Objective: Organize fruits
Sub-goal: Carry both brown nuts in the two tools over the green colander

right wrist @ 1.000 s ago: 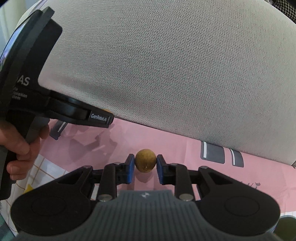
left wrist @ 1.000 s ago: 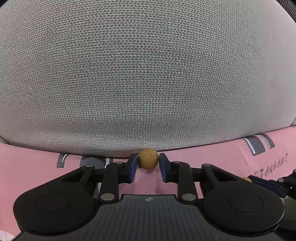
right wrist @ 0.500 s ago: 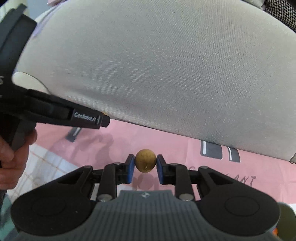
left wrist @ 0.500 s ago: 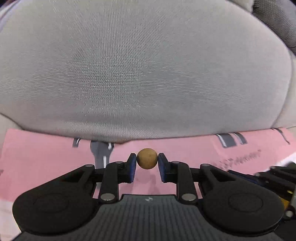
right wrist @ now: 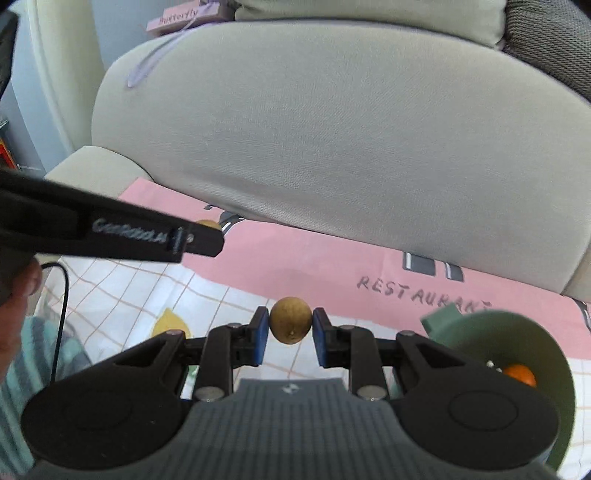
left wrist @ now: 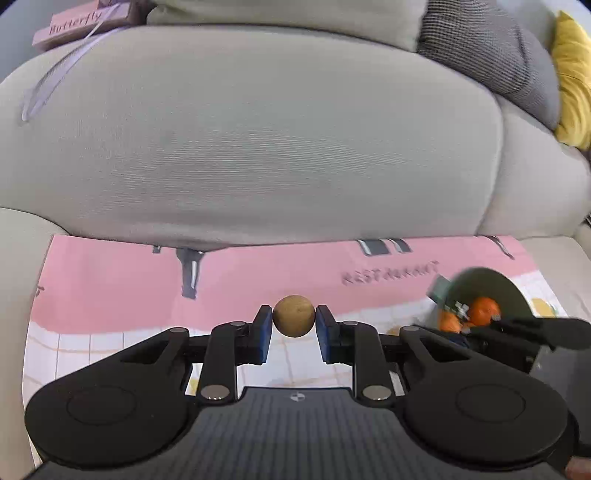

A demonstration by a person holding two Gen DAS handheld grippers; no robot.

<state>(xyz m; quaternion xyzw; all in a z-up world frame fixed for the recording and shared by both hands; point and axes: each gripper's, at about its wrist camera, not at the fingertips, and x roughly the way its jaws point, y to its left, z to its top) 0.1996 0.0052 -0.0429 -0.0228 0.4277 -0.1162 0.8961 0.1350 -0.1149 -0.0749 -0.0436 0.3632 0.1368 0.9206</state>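
Observation:
My left gripper is shut on a small round tan fruit and holds it above the pink cloth. My right gripper is shut on a second small round tan fruit, also held above the cloth. A green bowl sits at the lower right with an orange fruit inside; in the left wrist view the bowl holds orange fruits. The left gripper's arm crosses the right wrist view at the left.
A large grey sofa cushion fills the space behind the cloth. A pink "Butterfly" box lies on top of it. A dark grey pillow and a yellow pillow are at the far right. The cloth's near part is white with a grid.
Both grippers have pulled back and up from the cushion, each keeping its tan fruit. The green bowl with orange fruit has come into view at the right.

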